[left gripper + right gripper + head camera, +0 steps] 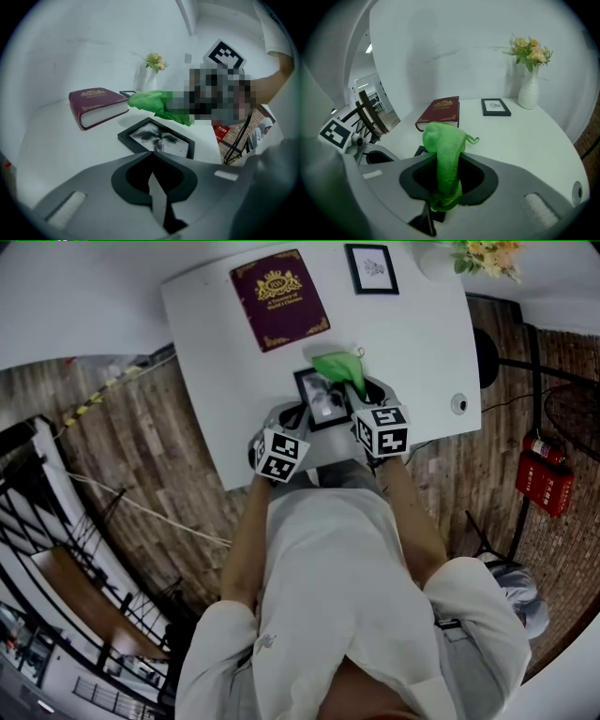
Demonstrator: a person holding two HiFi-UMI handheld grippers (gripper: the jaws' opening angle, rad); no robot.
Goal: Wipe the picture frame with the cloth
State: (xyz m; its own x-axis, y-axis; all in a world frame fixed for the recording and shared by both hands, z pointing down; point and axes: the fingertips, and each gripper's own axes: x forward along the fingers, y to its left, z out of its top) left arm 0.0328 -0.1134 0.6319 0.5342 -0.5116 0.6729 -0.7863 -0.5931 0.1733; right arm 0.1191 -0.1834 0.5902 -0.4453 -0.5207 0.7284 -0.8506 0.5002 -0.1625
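Note:
A black picture frame (322, 397) with a dark print lies near the front edge of the white table (422, 343). In the left gripper view the frame (157, 138) sits just beyond my left gripper (151, 154), whose jaws are shut, tips meeting at its near edge. My left gripper (302, 414) is at the frame's left side. My right gripper (362, 390) is shut on a green cloth (341, 367), held over the frame's far right corner. The cloth (443, 140) stands bunched up out of the right gripper (446, 161).
A maroon book (279, 298) lies at the back of the table. A smaller framed picture (371, 268) and a white vase of flowers (529, 91) stand behind it. A round fitting (458, 403) sits near the right edge. A red box (544, 479) is on the floor.

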